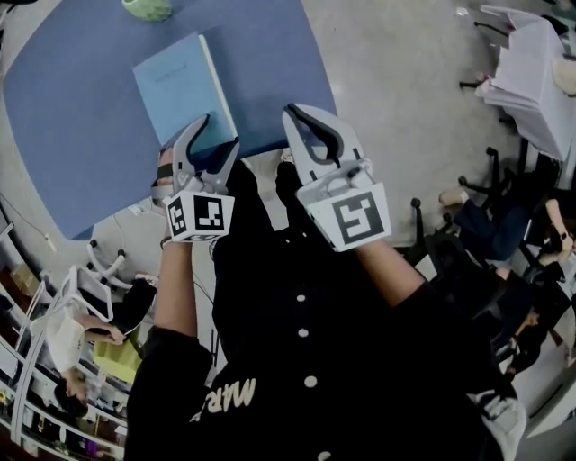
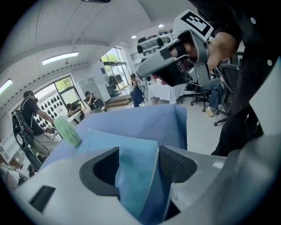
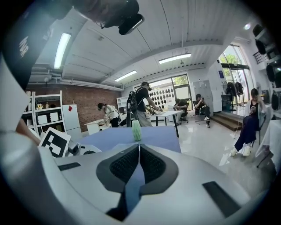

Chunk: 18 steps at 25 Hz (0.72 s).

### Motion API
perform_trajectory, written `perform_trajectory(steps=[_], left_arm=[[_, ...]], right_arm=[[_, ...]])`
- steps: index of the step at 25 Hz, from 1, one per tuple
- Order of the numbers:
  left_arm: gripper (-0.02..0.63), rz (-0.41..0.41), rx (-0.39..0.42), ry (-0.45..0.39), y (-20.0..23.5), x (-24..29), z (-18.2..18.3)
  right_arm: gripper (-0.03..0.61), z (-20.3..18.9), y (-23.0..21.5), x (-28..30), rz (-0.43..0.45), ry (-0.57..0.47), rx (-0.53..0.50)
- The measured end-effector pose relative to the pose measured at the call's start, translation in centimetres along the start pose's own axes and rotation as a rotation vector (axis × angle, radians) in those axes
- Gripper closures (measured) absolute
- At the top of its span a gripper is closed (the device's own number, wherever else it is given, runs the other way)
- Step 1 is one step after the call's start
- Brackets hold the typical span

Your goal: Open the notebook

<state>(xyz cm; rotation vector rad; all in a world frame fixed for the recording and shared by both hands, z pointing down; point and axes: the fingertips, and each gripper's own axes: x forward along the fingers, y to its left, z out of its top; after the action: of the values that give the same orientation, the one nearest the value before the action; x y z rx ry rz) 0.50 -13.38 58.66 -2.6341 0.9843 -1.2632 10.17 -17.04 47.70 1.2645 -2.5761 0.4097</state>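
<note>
A closed light-blue notebook (image 1: 184,90) lies flat on the blue table (image 1: 72,117). My left gripper (image 1: 220,131) is open at the notebook's near right corner. In the left gripper view that corner of the notebook (image 2: 127,162) sits between the two spread jaws of the left gripper (image 2: 138,154), and the pads do not press on it. My right gripper (image 1: 290,110) hangs over the table's near edge, just right of the notebook, and it also appears as the right gripper (image 2: 175,61) in the left gripper view. Its jaws are shut with nothing between them, as the right gripper (image 3: 138,146) shows.
A green ribbed vase (image 1: 147,9) stands on the table's far side beyond the notebook. Off to the right are a white table (image 1: 531,72), office chairs and seated people (image 1: 486,225). Shelving (image 1: 36,360) stands at the lower left. More people work at tables (image 3: 167,113) farther back.
</note>
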Motion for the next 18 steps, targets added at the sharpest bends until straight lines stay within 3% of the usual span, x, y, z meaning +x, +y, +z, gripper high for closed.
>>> perform_trajectory(steps=[3,6,10,16,18], left_arm=[[0.381,-0.041,-0.004,-0.017,-0.5,0.0,-0.3],[0.464,-0.081,-0.080,-0.044,-1.0,0.0,-0.4],[0.519,-0.102,-0.132,-0.090,-1.4,-0.2,0.0],[0.537,-0.163,-0.199,-0.128,-1.3,-0.9,0.4],[0.547,-0.169,-0.179,-0.118,-1.3,-0.9,0.4]], right_arm=[[0.571,-0.7,0.4,0.5,0.001,0.009,0.011],[0.571,-1.4,0.6,0.7,0.008,0.019,0.011],[0.571,-1.8,0.7,0.7,0.018,0.028,0.010],[0.571,-1.9,1.1,0.4,0.026,0.040,0.015],[0.571,-1.9,1.1,0.4,0.027,0.041,0.011]])
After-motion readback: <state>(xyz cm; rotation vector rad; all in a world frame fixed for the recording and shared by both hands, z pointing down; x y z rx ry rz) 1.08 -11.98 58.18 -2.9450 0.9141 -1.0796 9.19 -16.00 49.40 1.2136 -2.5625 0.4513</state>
